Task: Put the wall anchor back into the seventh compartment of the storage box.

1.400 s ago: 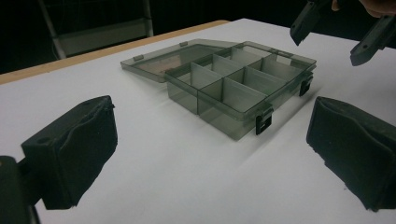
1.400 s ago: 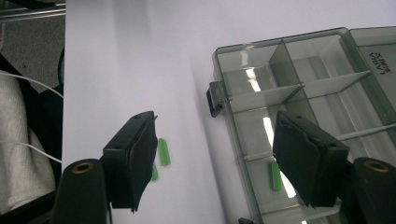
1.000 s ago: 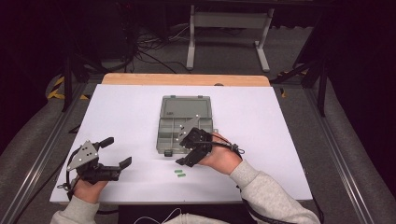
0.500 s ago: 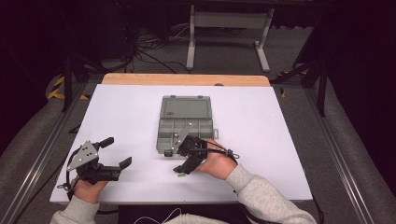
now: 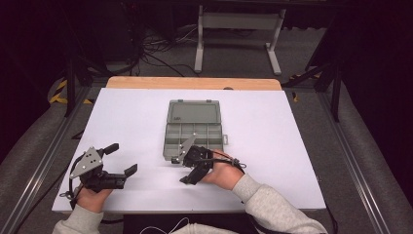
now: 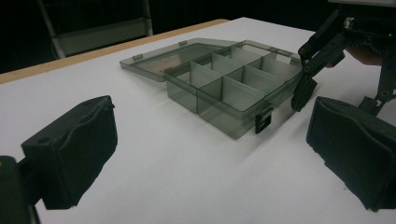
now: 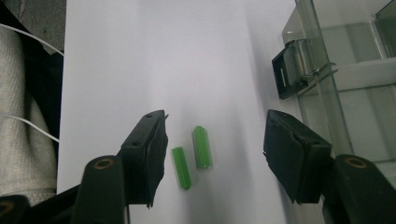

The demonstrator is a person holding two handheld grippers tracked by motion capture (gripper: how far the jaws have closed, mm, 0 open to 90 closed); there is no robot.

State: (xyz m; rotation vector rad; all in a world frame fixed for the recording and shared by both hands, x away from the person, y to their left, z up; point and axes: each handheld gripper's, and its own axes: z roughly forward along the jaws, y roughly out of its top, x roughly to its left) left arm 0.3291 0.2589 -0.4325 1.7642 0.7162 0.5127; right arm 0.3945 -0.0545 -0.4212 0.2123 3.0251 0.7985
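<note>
A smoky clear compartment box lies open in the middle of the white table, its lid flat behind it and its compartments bare. Two small green wall plugs lie side by side on the table just in front of the box. My right gripper points down over them, open, with both plugs between its jaws and untouched; the jaws have just been closing. From above, my right gripper sits at the box's front left corner. My left gripper rests open and empty at the front left.
The box's black latch sticks out close to the right gripper's jaw. A wooden strip borders the table's far edge. White tabletop stretches to the right of the box. A metal stand and cables lie on the floor beyond.
My right gripper has come down and toward the table's front edge, from the box's front rim to the two green plugs, and now covers them from above. The left gripper has stayed put.
</note>
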